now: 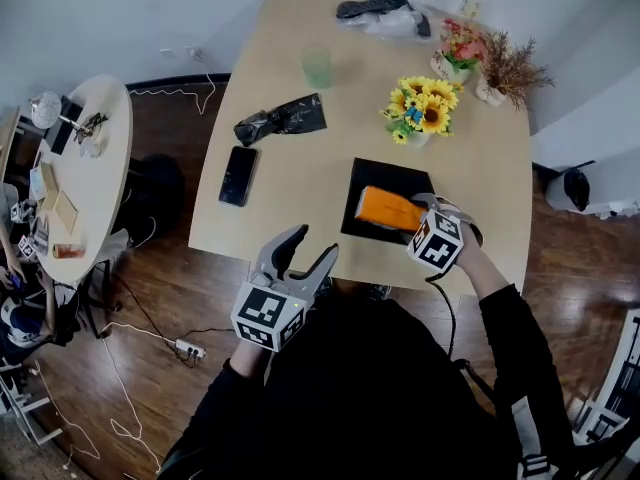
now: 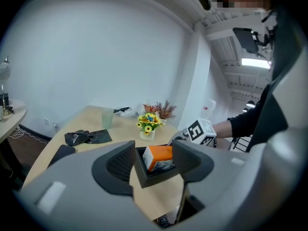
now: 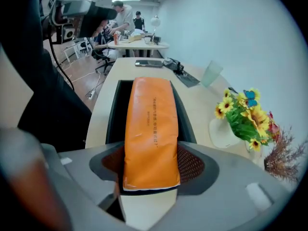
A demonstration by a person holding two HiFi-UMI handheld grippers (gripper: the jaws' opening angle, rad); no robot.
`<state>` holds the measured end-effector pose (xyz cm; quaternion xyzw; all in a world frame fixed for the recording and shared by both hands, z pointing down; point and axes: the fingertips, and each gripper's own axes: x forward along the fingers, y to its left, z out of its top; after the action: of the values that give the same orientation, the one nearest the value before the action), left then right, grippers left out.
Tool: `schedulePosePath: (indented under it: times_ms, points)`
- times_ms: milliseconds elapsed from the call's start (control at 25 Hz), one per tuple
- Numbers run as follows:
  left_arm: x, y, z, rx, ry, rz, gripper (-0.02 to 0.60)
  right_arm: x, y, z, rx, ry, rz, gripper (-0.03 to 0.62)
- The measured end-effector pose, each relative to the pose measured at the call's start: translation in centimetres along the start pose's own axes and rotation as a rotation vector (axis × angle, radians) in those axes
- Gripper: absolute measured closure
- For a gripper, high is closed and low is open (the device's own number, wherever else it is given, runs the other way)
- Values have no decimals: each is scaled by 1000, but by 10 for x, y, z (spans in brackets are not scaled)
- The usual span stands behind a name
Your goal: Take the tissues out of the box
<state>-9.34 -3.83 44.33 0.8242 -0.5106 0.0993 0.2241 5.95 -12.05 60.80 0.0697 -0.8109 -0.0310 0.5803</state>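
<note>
An orange tissue pack (image 1: 388, 208) lies in a shallow black box (image 1: 365, 173) near the table's front right edge. My right gripper (image 1: 412, 215) has come in from the right and is shut on the pack's near end. In the right gripper view the tissue pack (image 3: 150, 129) fills the gap between both pads, and the black box (image 3: 115, 109) stretches away beneath it. My left gripper (image 1: 315, 243) hovers open just off the table's front edge with nothing between its jaws. Past the left gripper (image 2: 153, 160), the tissue pack (image 2: 159, 157) and box (image 2: 149, 177) lie on the table.
A black phone (image 1: 238, 175) and a crumpled black bag (image 1: 283, 118) lie on the table's left half. A green cup (image 1: 317, 66) stands at the back. A sunflower vase (image 1: 420, 108) and two more flower pots (image 1: 460, 53) stand behind the box. A cluttered round table (image 1: 85, 168) stands at the left.
</note>
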Motion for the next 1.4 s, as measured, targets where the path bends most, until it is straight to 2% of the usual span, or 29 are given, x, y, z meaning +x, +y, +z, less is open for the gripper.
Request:
schedulePosePath:
  times_ms: [240, 520, 800, 1400]
  points:
    - [14, -12, 7, 36, 14, -55, 357, -48, -4, 13, 169, -174, -63, 292]
    - [26, -24, 10, 66, 29, -106, 357, -108, -13, 17, 461, -410, -118, 292]
    - [32, -30, 13, 83, 30, -131, 359, -128, -2, 19, 759, -563, -71, 290]
    - [40, -38, 9, 99, 46, -171, 360, -142, -4, -1, 776, -563, -159, 290]
